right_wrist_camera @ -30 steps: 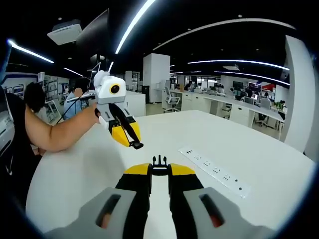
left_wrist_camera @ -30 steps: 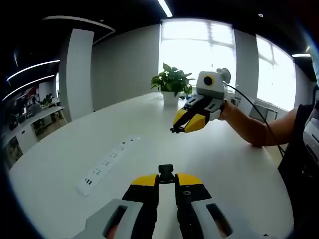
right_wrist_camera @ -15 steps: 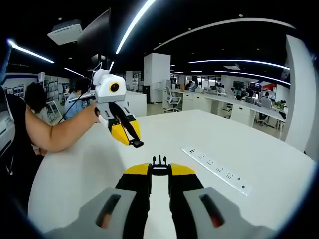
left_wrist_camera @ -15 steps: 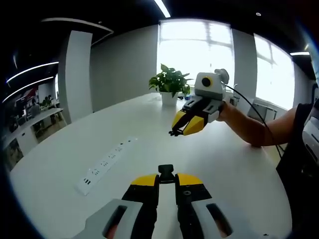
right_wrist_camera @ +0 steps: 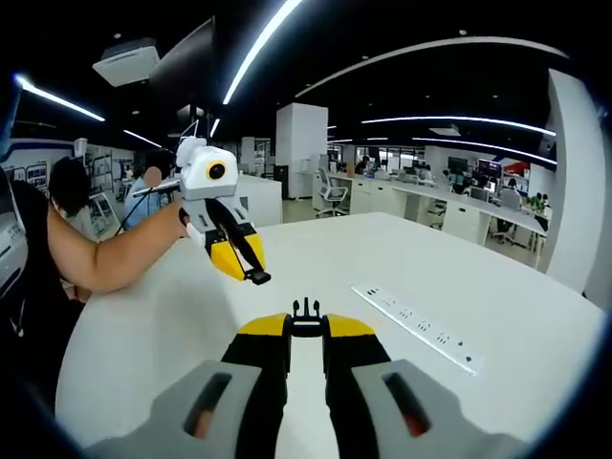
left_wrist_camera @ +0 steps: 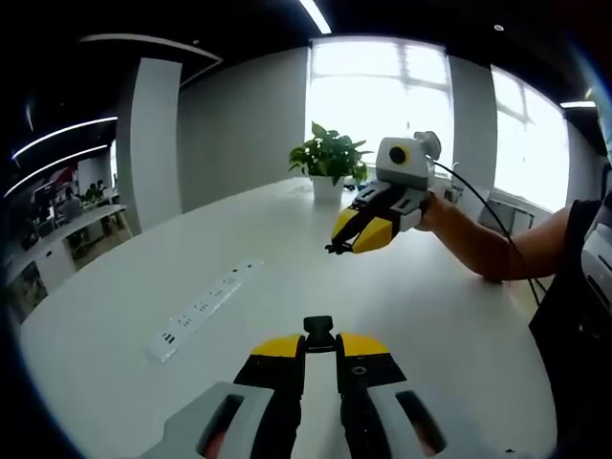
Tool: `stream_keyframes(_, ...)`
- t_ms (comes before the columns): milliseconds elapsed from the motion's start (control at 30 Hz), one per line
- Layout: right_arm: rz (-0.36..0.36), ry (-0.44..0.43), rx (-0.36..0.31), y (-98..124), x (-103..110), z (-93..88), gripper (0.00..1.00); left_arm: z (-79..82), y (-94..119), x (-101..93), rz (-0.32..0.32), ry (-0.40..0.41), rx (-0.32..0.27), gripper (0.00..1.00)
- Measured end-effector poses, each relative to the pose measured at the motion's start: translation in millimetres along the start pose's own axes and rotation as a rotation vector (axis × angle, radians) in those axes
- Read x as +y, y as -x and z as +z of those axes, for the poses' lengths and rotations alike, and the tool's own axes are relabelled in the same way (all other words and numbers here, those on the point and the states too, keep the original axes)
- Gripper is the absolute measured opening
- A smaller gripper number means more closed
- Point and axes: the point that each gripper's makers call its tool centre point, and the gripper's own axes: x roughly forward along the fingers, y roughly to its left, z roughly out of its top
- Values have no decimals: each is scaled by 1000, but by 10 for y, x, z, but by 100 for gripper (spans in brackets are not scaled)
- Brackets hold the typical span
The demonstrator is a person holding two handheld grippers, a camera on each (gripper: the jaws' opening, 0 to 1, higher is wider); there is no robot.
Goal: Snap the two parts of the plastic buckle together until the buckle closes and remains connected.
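My left gripper [left_wrist_camera: 319, 342] is shut on a small black boxy buckle part [left_wrist_camera: 318, 328] that sticks out past its yellow tips. My right gripper [right_wrist_camera: 306, 325] is shut on the black pronged buckle part [right_wrist_camera: 305, 309], prongs pointing forward. Both are held in the air above the white table [left_wrist_camera: 287, 239] and face each other with a clear gap between them. In the left gripper view the right gripper [left_wrist_camera: 349, 239] hangs at the upper right with the pronged part [left_wrist_camera: 334, 250] at its tip. In the right gripper view the left gripper [right_wrist_camera: 244, 266] hangs at the upper left, carrying its part [right_wrist_camera: 256, 277].
A white power strip [left_wrist_camera: 204, 312] [right_wrist_camera: 413, 325] lies flat on the table to one side. A potted plant [left_wrist_camera: 330, 158] stands at the table's far end by the windows. A person's forearm [left_wrist_camera: 473, 239] [right_wrist_camera: 110, 258] reaches in behind each opposite gripper. Office desks and chairs stand beyond.
Almost nothing differs. In the right gripper view the left gripper has drifted slightly to the left; both buckle parts stay held and apart.
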Motion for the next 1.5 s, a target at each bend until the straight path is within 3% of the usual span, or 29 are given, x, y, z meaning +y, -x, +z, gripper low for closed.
stream_keyframes(1500, -3, 15, 1, 114, 277, 33, 12, -2, 52, -214, -15, -24, 14, 11)
